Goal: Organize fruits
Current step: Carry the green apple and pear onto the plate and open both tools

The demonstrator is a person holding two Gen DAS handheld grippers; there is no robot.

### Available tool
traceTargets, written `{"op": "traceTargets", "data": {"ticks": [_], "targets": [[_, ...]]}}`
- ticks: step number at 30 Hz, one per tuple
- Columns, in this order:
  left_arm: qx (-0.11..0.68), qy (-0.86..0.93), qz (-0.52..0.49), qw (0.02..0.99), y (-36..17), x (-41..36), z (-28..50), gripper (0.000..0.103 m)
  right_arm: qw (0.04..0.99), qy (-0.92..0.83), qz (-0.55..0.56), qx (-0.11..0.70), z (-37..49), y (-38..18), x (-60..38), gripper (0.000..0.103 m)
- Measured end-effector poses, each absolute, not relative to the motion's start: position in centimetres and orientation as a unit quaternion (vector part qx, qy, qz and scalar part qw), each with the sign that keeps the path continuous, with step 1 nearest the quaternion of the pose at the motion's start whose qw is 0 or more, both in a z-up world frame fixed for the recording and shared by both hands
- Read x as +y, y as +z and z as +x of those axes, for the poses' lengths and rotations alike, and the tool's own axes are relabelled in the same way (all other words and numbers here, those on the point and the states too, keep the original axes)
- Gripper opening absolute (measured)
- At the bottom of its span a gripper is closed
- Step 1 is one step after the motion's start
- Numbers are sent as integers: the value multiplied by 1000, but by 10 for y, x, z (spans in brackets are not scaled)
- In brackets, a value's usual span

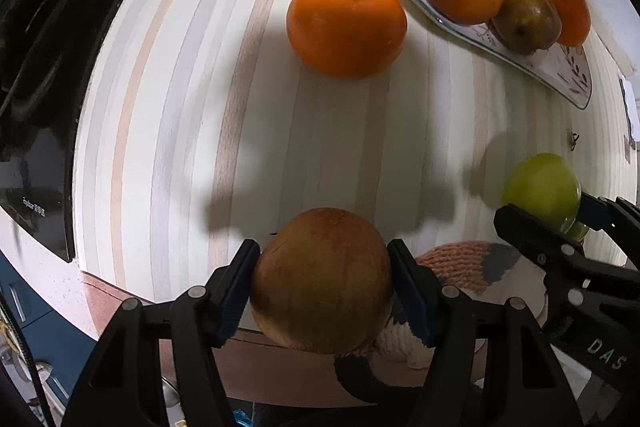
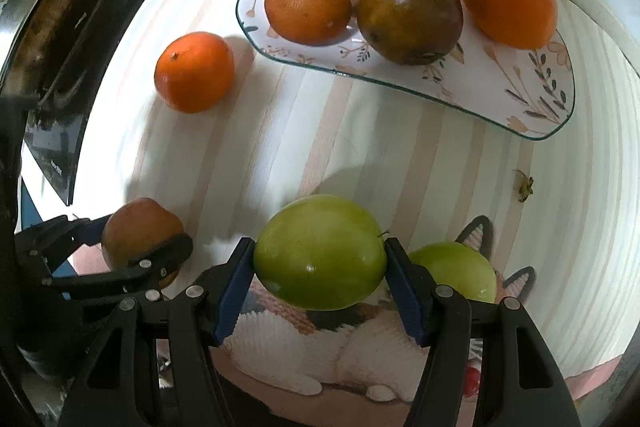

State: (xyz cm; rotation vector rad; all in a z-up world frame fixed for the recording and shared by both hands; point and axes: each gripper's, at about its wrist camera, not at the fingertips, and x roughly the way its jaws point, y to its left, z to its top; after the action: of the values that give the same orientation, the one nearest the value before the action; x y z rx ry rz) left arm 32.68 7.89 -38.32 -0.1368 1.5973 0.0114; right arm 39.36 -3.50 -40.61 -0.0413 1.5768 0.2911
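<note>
- Left wrist view: left gripper [image 1: 323, 281] clamped across the widest part of a brown-russet fruit [image 1: 322, 279], held on the near side of the plate [image 1: 568, 75], well apart from it. Firm, round, smooth; likely moderate weight.
- Right gripper [image 2: 320, 277] clamped on a green apple [image 2: 320, 253], near side of the plate too; waxy skin may slip, so grip at the equator.
- Loose orange [image 2: 194, 71] just beside the plate; second green apple [image 2: 456, 273] on a knitted mat [image 2: 320, 355].
- Plate holds four fruits.

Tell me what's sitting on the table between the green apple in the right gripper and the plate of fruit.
Nothing: in the right wrist view only bare striped table lies between the green apple in the right gripper and the plate.
</note>
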Motion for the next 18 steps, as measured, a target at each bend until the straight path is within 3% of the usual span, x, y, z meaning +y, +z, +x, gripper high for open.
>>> {"op": "traceTargets", "data": {"ticks": [9,14,18], "targets": [[678,-19,-85,730,-322,79,356,63,722,119,54,680,406,-371,-73,67],[641,-35,-72,763,-271,64,422,63,752,93,99,645,429,-334,-115,67],[643,-34,-46,764,-267,61,467,63,758,56,106,641,457,-331,-155,67]]}}
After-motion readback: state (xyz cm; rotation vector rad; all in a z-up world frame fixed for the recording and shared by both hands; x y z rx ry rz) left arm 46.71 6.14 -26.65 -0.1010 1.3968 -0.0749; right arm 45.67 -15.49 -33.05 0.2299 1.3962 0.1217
